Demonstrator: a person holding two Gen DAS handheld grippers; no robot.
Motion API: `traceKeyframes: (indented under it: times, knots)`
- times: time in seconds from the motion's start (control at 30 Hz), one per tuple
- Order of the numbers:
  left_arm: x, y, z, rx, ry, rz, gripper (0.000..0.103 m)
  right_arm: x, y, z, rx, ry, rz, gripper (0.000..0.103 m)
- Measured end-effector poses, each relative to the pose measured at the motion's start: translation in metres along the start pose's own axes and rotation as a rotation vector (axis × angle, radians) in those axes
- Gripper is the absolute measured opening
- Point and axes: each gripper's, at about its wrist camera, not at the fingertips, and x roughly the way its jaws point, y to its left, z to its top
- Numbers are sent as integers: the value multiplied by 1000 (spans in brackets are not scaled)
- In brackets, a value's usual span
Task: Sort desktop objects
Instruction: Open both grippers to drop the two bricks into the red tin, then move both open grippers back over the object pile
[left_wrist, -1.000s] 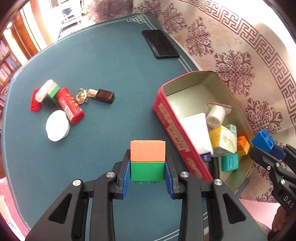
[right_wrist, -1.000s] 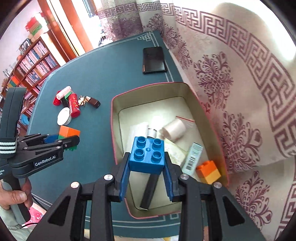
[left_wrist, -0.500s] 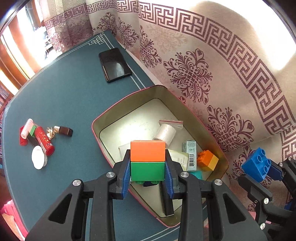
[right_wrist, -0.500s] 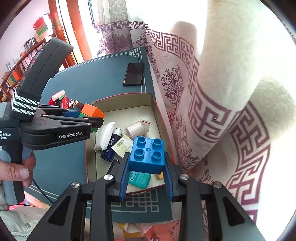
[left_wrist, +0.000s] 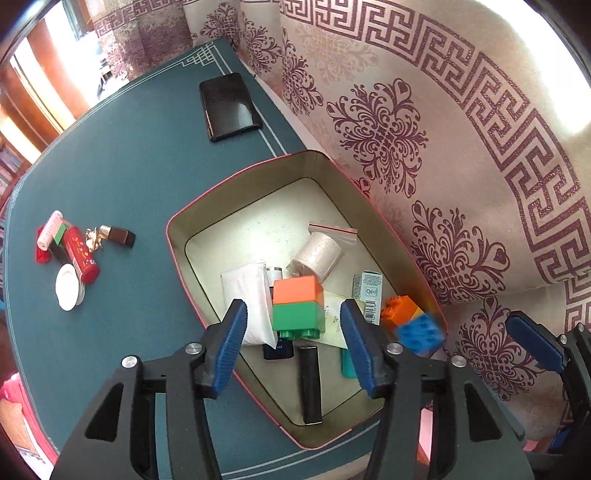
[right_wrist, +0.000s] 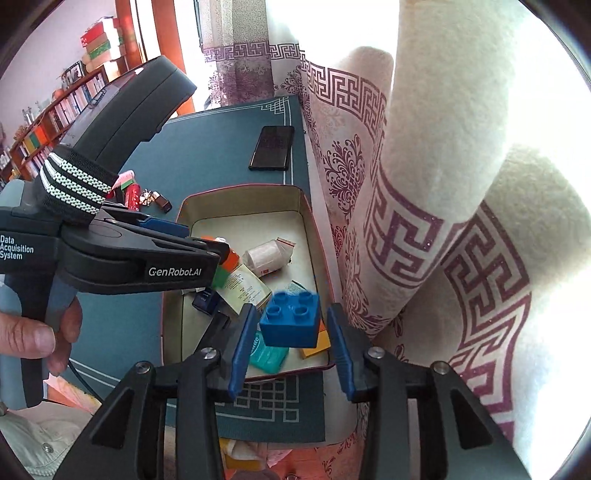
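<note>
Indoors, a teal table cover (left_wrist: 122, 177) with a pale line border lay under a pink-rimmed tin box (left_wrist: 258, 173) set against a cream curtain (left_wrist: 424, 129) patterned in maroon. A bookshelf (right_wrist: 55, 122) and an orange door frame stood at ten o'clock in the right wrist view.

The left gripper (left_wrist: 293, 328) hung over the box with its jaws opening; the orange-and-green block (left_wrist: 298, 304) sat between the blue pads, touching neither. The right gripper (right_wrist: 291, 334) likewise had its jaws opening, and the blue block (right_wrist: 290, 319) was loose between its pads, above the box's near corner. In the left wrist view that same block was a motion-blurred smear at three o'clock from the left gripper.

Inside the box lay a white packet (left_wrist: 247, 295), a bagged white roll (left_wrist: 319, 251), a small carton (left_wrist: 367, 291), an orange-and-yellow block (left_wrist: 400, 314), a black stick (left_wrist: 309, 384) and a teal packet (right_wrist: 267, 354); a dark blue item was mostly covered by the stacked block and could not be identified.

On the cover at nine o'clock from the box sat a red tube (left_wrist: 81, 253), a white disc (left_wrist: 68, 290), a pink-white roll (left_wrist: 50, 232) and a brown case (left_wrist: 120, 236) beside crumpled gold foil too small to read. A black phone (left_wrist: 229, 105) lay at twelve o'clock. A hand (right_wrist: 44, 332) on the left gripper's grip was cut off by the frame edge.
</note>
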Motion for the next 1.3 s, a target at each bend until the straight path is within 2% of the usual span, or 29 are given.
traceKeyframes:
  times: [0.03, 0.1, 0.37, 0.83, 1.3]
  knots:
    - [1, 0, 0, -9, 3, 2, 57, -1, -1, 0, 5, -4, 7, 61]
    - [0, 1, 0, -22, 5, 10, 57, -5, -3, -1, 9, -22, 17, 67]
    - [-6, -2, -4, -37, 16, 52, 57, -12, 1, -4, -15, -49, 29, 68]
    - [-26, -1, -9, -58, 22, 136, 58, -19, 4, 1, -18, -92, 6, 76]
    - [-36, 13, -25, -116, 21, 148, 58, -22, 11, 0, 3, -82, -20, 79]
